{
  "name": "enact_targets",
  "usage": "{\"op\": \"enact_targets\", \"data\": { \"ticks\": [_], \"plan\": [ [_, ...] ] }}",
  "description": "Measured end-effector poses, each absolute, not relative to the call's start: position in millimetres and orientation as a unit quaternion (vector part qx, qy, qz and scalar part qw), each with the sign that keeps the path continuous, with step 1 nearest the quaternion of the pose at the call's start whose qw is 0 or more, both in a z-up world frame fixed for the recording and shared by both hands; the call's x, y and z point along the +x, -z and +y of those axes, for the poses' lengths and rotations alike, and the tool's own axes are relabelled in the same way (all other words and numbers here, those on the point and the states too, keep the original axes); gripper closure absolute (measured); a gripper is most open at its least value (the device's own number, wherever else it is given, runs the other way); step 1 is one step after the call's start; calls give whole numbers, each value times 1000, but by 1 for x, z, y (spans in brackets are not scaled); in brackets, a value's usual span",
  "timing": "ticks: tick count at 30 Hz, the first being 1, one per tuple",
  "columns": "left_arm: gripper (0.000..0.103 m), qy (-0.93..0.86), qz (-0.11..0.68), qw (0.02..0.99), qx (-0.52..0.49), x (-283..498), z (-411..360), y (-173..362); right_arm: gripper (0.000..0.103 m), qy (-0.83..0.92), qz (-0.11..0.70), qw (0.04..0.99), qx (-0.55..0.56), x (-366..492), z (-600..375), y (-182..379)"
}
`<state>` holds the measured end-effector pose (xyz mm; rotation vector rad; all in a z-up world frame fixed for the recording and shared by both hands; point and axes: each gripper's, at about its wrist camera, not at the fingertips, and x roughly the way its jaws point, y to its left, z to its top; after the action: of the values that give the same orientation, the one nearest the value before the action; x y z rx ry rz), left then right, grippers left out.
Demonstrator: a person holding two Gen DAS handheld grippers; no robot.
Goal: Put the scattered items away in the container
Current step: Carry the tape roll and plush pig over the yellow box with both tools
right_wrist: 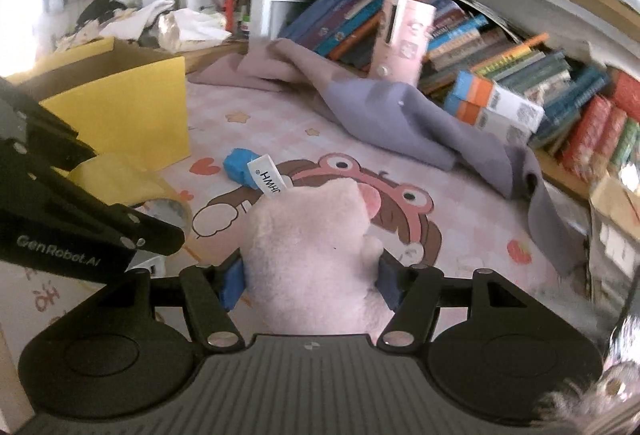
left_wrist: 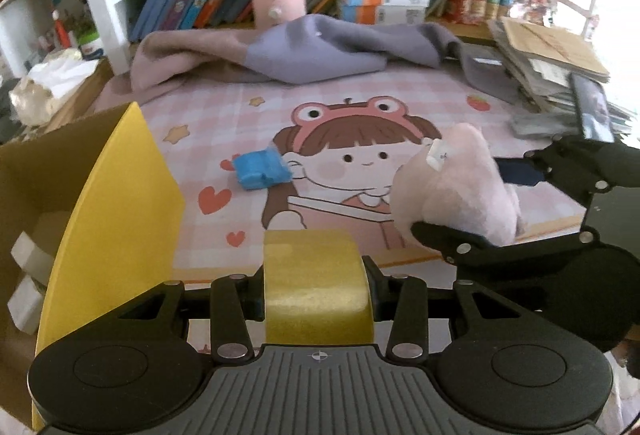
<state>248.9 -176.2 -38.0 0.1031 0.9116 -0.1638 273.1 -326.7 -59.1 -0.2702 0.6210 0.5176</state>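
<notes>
Here, the left gripper (left_wrist: 316, 295) has its jaws clamped on a yellow roll of tape (left_wrist: 316, 287), just beside the yellow cardboard box (left_wrist: 116, 211). The right gripper (right_wrist: 310, 285) squeezes a pale pink plush toy (right_wrist: 312, 255) between its jaws. Beyond lies a small blue block (left_wrist: 262, 168) on the open pink cartoon-print table mat (left_wrist: 224, 107), bounded by a crumpled grey cloth (left_wrist: 320, 51).

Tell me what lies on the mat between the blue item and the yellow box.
Nothing: in the right wrist view, only bare pink mat separates the blue item from the yellow box. The left wrist view agrees.
</notes>
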Motion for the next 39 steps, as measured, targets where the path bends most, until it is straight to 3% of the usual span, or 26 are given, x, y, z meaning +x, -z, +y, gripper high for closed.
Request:
{"op": "enact_targets", "data": {
  "ticks": [18,39],
  "plan": [
    [62,160,399,902,32,205,-167,7,41,-194,334,917,-99,222,-340,37],
    [62,202,353,912,-54,128,-89,-23,41,-161,339,926,-29,140,-304,-17]
  ]
}}
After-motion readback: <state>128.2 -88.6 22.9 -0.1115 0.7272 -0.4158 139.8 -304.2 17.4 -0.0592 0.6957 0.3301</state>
